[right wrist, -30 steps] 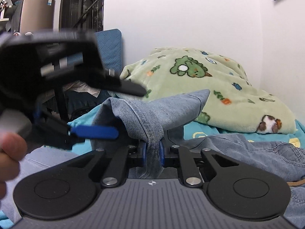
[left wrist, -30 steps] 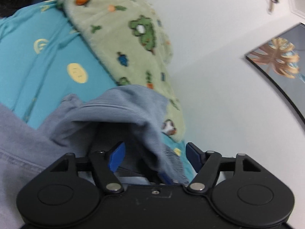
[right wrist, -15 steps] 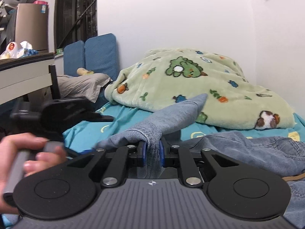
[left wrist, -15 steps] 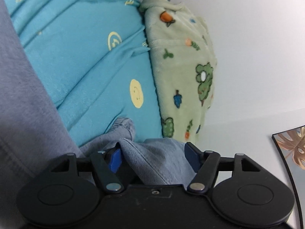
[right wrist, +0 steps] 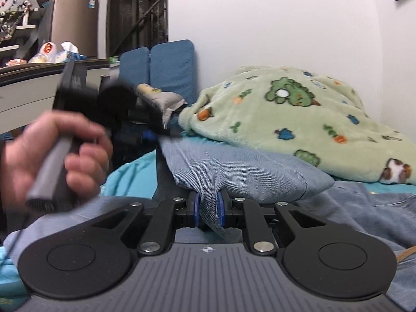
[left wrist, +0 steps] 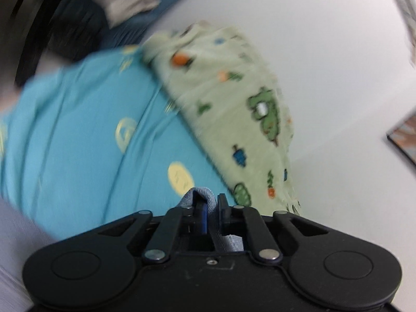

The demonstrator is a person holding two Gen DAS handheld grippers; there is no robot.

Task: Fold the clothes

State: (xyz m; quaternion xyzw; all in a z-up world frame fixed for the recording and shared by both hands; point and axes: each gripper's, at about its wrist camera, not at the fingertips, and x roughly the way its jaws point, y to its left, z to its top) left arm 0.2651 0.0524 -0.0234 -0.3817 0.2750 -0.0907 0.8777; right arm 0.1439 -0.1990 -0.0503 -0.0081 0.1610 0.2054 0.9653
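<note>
Denim fills both my claws. My right gripper (right wrist: 208,212) is clamped on a bunched fold of the jeans (right wrist: 247,174), blue pads pressed tight to the cloth on either side. My left gripper (left wrist: 211,212) is likewise closed on a narrow edge of the same jeans (left wrist: 201,195), a small loop of hem poking up between its fingers.

Taking the green dinosaur blanket (right wrist: 299,119) as my landmark: the jeans lie just in front of it on the turquoise bedsheet (left wrist: 78,143), with the lifted panel stretched between my two grips. In the right wrist view my left hand (right wrist: 52,156) sits up and away from the blanket's near edge, raised above the right claw, so the held span slopes down from left grip to right. The rest of the jeans (right wrist: 364,215) trails loose along the blanket's front edge, below its guinea-pig print.

I judge the fold is mid-way: I have both ends of one edge and the long axis of that edge runs roughly along the blanket's front. The coming move, I reckon, is to carry this edge across onto the loose denim by the blanket. The right claw is nearer that cloth, the left must travel farther. The left view is blurred, so how much fabric it holds I cannot tell.
</note>
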